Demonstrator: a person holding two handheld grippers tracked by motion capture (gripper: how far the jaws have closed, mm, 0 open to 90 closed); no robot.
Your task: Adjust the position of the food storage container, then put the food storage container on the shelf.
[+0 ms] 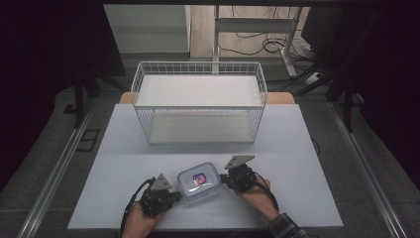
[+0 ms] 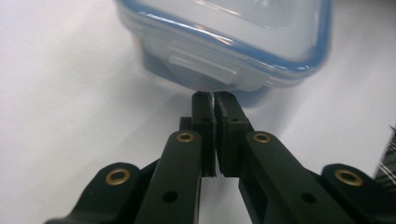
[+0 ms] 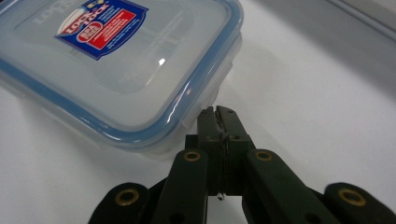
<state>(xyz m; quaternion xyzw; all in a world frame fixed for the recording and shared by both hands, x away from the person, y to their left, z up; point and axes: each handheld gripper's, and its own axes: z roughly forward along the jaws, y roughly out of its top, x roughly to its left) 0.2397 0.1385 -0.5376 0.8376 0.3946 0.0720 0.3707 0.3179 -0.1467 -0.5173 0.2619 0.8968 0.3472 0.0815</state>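
Container: clear plastic box, blue-rimmed lid with a red-and-blue label, resting near the front edge of the tabletop between both grippers. Left gripper: jaws closed together, empty, tips at the side latch tab. Right gripper: jaws closed, empty, tips at the opposite lid edge. Wire basket: farther back, well apart. Risk, as judged: closed tips pushing unevenly could slide or spin the box, or slip off the smooth latch.

Sat on the tabletop: container near the front, between left gripper and right gripper; wire basket behind.
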